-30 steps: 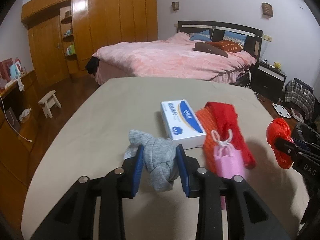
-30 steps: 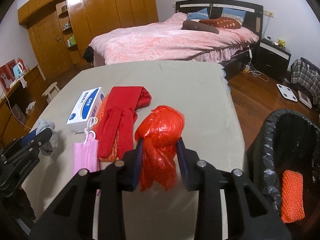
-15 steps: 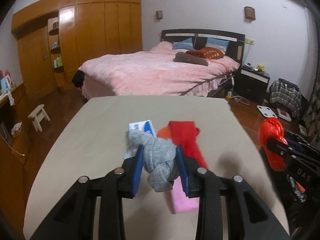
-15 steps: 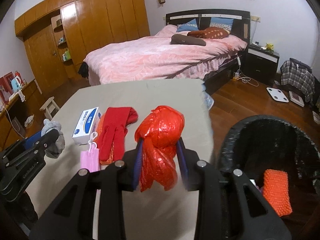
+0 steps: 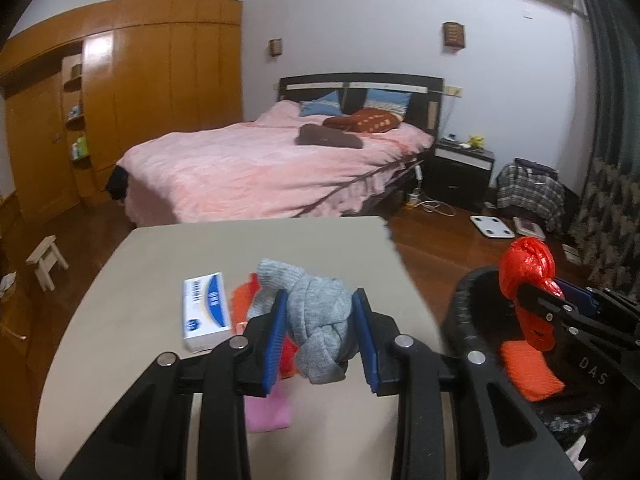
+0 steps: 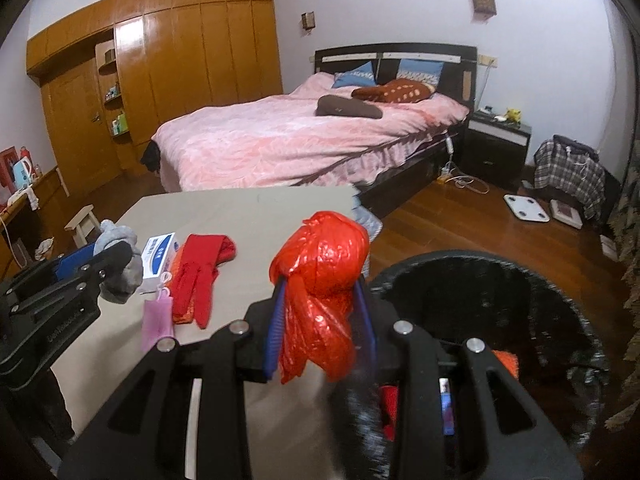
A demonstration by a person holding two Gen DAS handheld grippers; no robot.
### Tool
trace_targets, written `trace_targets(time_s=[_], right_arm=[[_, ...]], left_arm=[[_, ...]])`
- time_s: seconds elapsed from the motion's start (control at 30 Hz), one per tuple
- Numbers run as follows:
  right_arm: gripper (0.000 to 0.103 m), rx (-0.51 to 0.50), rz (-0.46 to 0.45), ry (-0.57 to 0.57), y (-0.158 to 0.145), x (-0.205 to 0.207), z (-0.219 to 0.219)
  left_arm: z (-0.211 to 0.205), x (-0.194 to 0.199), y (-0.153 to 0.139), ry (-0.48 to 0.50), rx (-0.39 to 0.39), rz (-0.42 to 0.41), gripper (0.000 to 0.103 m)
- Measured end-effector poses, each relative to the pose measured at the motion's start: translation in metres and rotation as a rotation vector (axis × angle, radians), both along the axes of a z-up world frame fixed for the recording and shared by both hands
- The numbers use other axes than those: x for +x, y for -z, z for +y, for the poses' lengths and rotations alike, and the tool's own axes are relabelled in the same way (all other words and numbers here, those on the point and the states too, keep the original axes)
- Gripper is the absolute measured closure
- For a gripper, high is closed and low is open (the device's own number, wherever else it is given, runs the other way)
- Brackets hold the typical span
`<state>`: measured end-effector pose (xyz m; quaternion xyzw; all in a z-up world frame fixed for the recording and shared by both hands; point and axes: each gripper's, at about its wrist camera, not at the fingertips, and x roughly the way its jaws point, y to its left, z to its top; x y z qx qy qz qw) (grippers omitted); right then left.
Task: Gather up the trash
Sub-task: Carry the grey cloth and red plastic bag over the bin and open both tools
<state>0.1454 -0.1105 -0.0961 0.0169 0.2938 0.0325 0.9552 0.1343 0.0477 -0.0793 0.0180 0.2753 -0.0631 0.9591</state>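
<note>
My left gripper (image 5: 320, 336) is shut on a knotted grey sock (image 5: 320, 320), held above the beige table (image 5: 160, 272). My right gripper (image 6: 322, 324) is shut on a crumpled red plastic bag (image 6: 324, 276), at the near rim of a black-lined trash bin (image 6: 520, 280). In the left wrist view the red bag (image 5: 528, 268) hangs over the bin (image 5: 464, 312), which holds an orange mesh piece (image 5: 528, 372). From the right wrist view the left gripper (image 6: 116, 268) with the sock (image 6: 120, 240) shows at far left.
On the table lie a white and blue box (image 5: 206, 312), a red glove (image 6: 200, 272) on an orange net, and a pink mask (image 6: 156, 320). Behind stand a pink bed (image 6: 300, 140), a wooden wardrobe (image 6: 180, 60), a nightstand (image 6: 496, 144) and a small stool (image 5: 44, 260).
Both grippers have risen and swung right toward the bin, each keeping its hold. The bin now fills the right wrist view's lower right, and the table items have slid left and lower.
</note>
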Motion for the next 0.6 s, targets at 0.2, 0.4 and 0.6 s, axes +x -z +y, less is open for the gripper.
trace_targets(time_s=[0.2, 0.4, 0.6], right_arm=[[0.072, -0.006, -0.019, 0.058, -0.008, -0.014, -0.031], [0.072, -0.012, -0.023, 0.142, -0.009, -0.03, -0.07], [0.072, -0.011, -0.015, 0.229, -0.004, -0.042, -0.105]], left_arm=[[-0.037, -0.001, -0.006, 0.076, -0.012, -0.013, 0.07], [-0.067, -0.004, -0.008, 0.142, -0.015, -0.02, 0.07], [-0.104, -0.008, -0.008, 0.223, -0.022, -0.028, 0.07]])
